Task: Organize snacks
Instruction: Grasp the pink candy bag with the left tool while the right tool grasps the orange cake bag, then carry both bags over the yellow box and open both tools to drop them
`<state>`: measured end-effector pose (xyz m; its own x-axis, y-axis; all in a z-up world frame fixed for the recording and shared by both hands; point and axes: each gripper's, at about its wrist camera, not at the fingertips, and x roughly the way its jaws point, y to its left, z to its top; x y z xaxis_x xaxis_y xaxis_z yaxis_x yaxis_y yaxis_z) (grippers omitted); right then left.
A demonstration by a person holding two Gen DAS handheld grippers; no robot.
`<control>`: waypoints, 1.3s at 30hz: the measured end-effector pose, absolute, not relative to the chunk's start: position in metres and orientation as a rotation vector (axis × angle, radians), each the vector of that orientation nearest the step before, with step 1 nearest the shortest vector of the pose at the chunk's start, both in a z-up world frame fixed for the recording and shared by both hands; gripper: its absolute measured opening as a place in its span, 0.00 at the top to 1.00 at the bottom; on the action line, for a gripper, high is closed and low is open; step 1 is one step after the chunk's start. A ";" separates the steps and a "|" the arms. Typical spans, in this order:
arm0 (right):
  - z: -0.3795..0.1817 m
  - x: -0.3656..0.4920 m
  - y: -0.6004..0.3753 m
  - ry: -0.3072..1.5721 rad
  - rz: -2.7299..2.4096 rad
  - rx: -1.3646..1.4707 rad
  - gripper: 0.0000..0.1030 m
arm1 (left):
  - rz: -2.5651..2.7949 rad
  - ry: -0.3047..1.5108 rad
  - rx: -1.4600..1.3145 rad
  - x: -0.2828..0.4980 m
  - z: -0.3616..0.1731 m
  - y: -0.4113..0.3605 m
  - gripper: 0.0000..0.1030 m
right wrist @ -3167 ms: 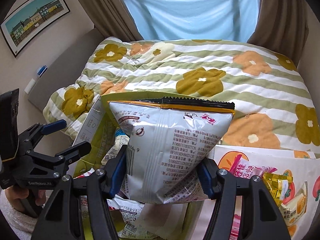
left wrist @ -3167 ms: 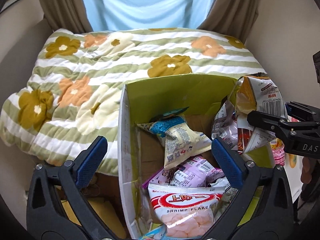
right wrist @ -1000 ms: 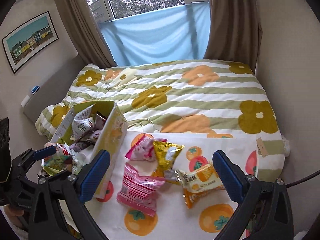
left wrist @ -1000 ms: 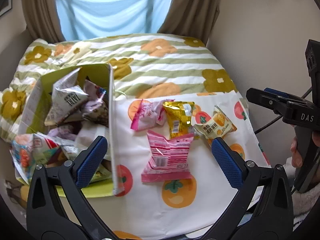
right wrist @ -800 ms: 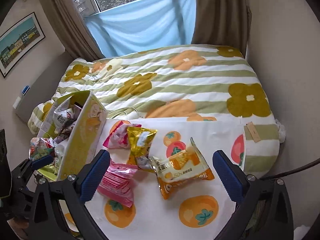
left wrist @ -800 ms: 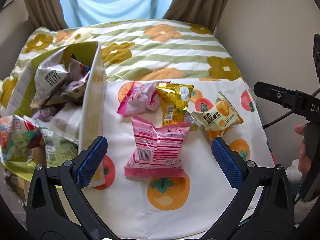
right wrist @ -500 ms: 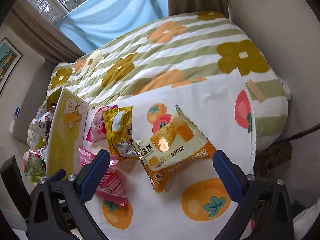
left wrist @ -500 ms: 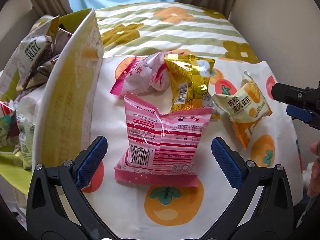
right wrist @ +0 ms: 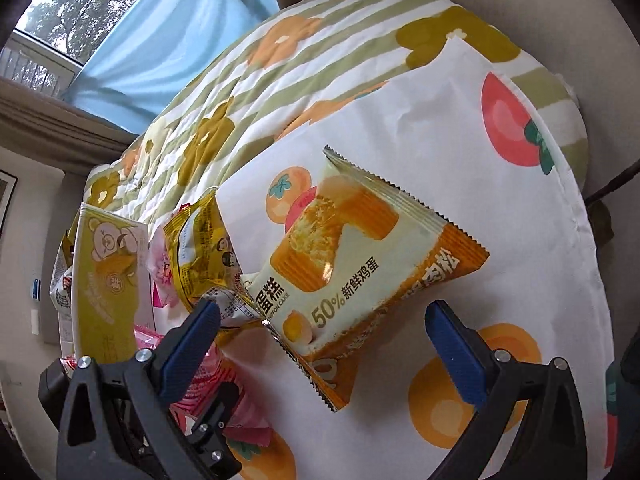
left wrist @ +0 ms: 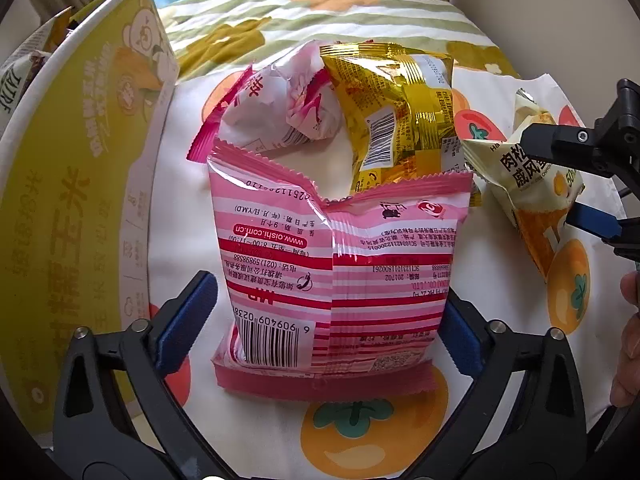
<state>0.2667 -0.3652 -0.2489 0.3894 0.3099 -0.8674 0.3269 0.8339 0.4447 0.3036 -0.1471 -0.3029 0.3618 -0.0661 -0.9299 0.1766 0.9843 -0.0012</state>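
A pink striped snack bag lies on the persimmon-print cloth. My left gripper straddles its lower half, jaws closing, with a thin gap still showing at the left pad. Behind it lie a white-and-pink bag and a gold bag. My right gripper is open just above a cream-and-orange cake bag, whose near corner lies between the blue pads. From the left wrist view, the right gripper brackets that cake bag.
A yellow-green carton with several snacks in it stands at the left, close to the pink bag; it also shows as the carton. The cloth covers a flowered quilt. A hand is at the right edge.
The right gripper no longer holds the silver bag. Both grippers moved from the carton and sank onto the cloth. The left jaws narrowed around the pink bag; the right view rolled.
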 end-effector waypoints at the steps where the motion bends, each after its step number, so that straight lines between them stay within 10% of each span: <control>1: -0.251 0.268 -0.365 1.193 -0.025 0.627 0.01 | -0.174 1.197 0.096 0.305 -0.304 -0.146 0.14; 9: -0.256 0.281 -0.359 1.188 -0.081 0.610 0.01 | -0.236 1.205 0.082 0.306 -0.301 -0.139 0.35; 18: -0.260 0.290 -0.358 1.195 -0.120 0.600 0.02 | -0.231 1.205 0.070 0.310 -0.292 -0.128 0.37; 27: -0.258 0.289 -0.362 1.201 -0.118 0.532 0.37 | -0.219 1.194 0.075 0.309 -0.284 -0.132 0.37; 39: -0.201 0.265 -0.371 1.104 -0.031 0.476 0.38 | -0.213 1.074 0.020 0.292 -0.217 -0.135 0.37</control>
<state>0.2652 -0.3708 -0.2014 0.4605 0.2084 -0.8629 0.2568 0.8992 0.3542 0.2924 -0.1349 -0.2174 0.4581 -0.1634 -0.8737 0.1829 0.9793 -0.0872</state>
